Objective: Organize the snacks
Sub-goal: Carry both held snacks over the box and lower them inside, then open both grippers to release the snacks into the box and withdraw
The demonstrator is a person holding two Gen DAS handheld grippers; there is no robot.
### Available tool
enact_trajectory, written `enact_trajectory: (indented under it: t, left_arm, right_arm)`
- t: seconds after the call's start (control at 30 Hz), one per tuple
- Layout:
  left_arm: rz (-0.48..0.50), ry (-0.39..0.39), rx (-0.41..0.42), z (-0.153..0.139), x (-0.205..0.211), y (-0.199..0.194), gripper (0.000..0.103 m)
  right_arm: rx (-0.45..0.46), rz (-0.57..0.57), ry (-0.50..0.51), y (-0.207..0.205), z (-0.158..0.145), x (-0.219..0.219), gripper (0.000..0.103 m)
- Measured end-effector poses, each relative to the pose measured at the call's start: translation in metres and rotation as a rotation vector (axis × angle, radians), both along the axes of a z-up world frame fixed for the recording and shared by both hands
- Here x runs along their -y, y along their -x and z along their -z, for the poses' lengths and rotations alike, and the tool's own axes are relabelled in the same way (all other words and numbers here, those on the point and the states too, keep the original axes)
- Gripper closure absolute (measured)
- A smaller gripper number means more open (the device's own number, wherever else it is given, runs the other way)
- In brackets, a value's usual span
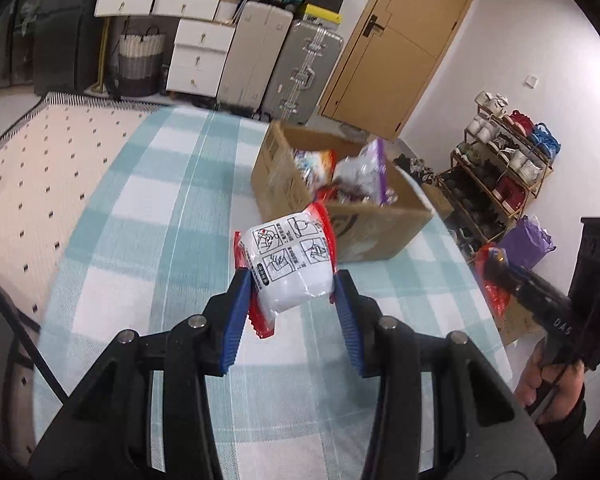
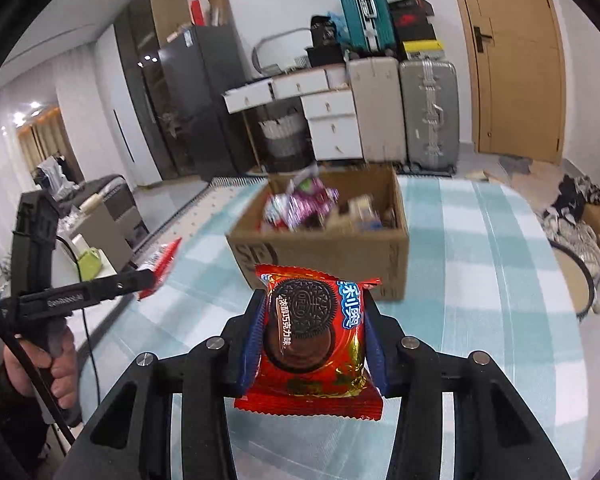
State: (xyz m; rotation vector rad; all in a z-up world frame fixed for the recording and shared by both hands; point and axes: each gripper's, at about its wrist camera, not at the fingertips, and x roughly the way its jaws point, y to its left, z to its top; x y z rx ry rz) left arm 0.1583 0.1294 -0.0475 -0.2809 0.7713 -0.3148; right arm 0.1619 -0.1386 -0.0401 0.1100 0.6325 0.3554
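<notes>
Nearest, the left gripper (image 1: 292, 280) was clamped on a white-and-red snack packet (image 1: 288, 264), and the right gripper (image 2: 312, 320) was clamped on a red Oreo packet (image 2: 314, 336), both raised over the checked tablecloth (image 1: 160, 200). Beyond, the cardboard box (image 2: 320, 248) already contained several snacks. Judged progress: late stage; both held packets remained to be boxed, and no loose snacks were visible on the cloth.
</notes>
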Motion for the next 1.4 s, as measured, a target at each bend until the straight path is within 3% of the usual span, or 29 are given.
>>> enact_trajectory:
  t: [0.37, 0.53, 0.63, 0.87, 1.1, 1.4]
  left_arm:
    - [0.033, -0.036, 0.098, -0.095, 0.024, -0.058, 0.064]
    - [0.042, -0.067, 0.152, -0.130, 0.046, -0.093, 0.064]
    - [0.075, -0.086, 0.139, -0.136, 0.065, -0.119, 0.064]
    - [0.127, -0.126, 0.063, -0.118, 0.102, -0.171, 0.063]
    - [0.137, -0.183, 0.021, -0.081, 0.118, -0.193, 0.063]
    - [0.163, -0.187, -0.041, -0.036, 0.122, -0.221, 0.063]
  right_arm:
    - [0.101, -0.058, -0.047, -0.048, -0.099, 0.001, 0.059]
    - [0.125, -0.053, -0.039, -0.081, -0.126, 0.002, 0.059]
    - [0.114, -0.047, -0.047, -0.103, -0.133, 0.004, 0.059]
    - [0.045, -0.026, -0.046, -0.168, -0.122, 0.005, 0.059]
    - [-0.028, -0.023, -0.006, -0.218, -0.084, -0.001, 0.059]
    - [-0.095, -0.002, -0.023, -0.240, -0.033, 0.008, 0.059]
